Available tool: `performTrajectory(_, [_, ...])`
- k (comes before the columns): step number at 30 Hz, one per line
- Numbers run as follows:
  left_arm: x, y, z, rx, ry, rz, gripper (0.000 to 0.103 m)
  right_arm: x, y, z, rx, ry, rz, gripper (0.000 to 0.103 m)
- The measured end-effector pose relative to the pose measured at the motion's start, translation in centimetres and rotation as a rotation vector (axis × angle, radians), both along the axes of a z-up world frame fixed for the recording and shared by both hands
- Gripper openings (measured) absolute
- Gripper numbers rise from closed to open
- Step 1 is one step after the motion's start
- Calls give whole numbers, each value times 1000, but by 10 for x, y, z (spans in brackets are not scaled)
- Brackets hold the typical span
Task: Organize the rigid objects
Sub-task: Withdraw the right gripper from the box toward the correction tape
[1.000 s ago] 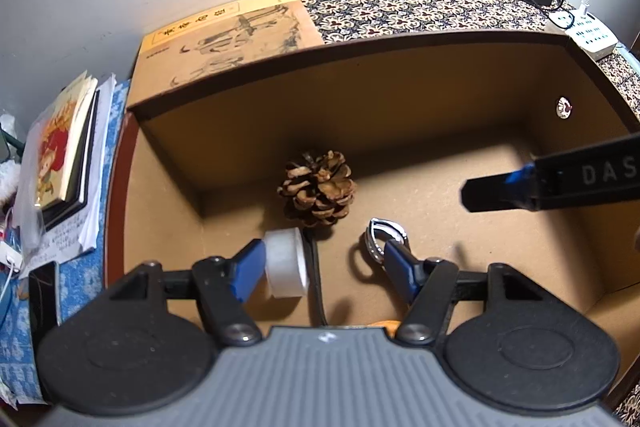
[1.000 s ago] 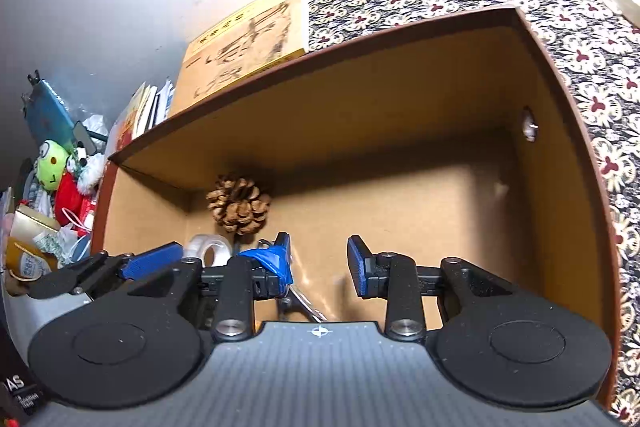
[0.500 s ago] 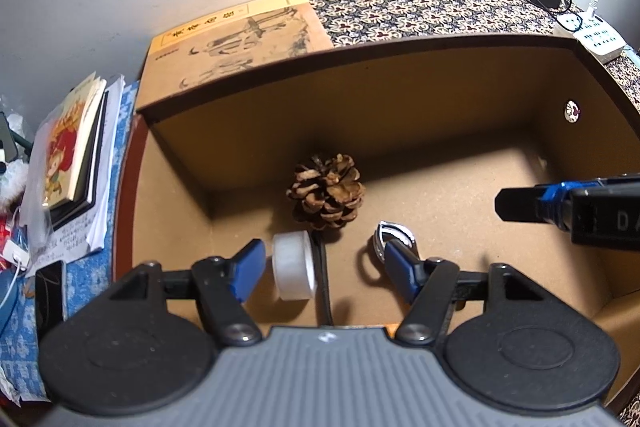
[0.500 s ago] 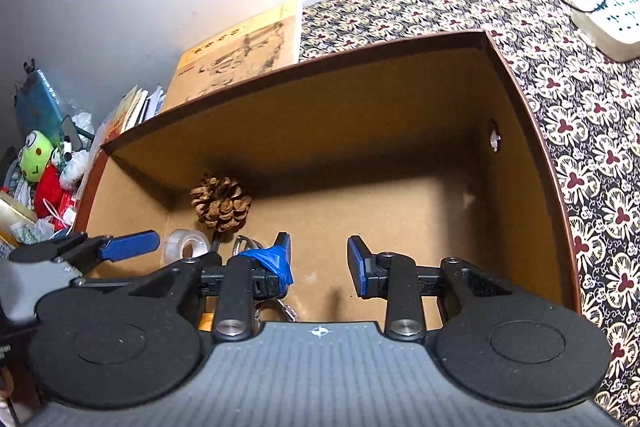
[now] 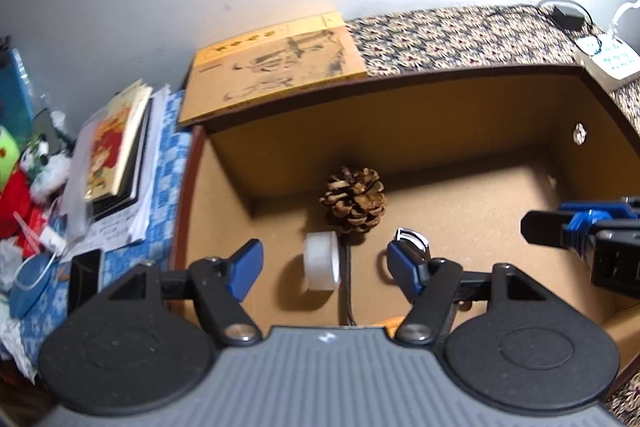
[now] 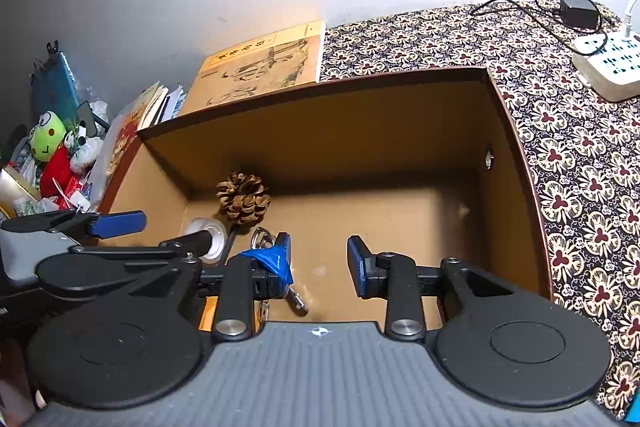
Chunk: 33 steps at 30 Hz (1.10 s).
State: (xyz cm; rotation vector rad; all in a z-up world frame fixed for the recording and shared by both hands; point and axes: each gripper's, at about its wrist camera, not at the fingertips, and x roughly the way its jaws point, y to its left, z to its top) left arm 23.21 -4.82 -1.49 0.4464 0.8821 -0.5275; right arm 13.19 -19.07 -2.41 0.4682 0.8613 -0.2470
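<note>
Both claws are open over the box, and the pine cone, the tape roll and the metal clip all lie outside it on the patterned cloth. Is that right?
Not quite. The left claw and right claw are open, but the pine cone, tape roll and metal clip lie inside the box, on its floor, as both wrist views show.

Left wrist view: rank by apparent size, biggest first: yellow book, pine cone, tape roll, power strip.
1. yellow book, clearly largest.
2. pine cone.
3-4. tape roll and power strip: look alike in size; the strip is cut by the frame edge and much farther away, so I won't rank them.
</note>
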Motion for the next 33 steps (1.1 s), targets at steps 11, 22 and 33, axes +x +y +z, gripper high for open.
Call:
performTrajectory(11, [-39,12,26,10,-60,61,72,-24,17,15,19,-33,34,14])
performTrajectory(22, [-75,21,43,-10,-75,104,74,-53,22,27,42,-85,54,14])
performTrajectory(33, [-109,28,56,4,-118,151,74,-81,31,35,47,-159,74,14])
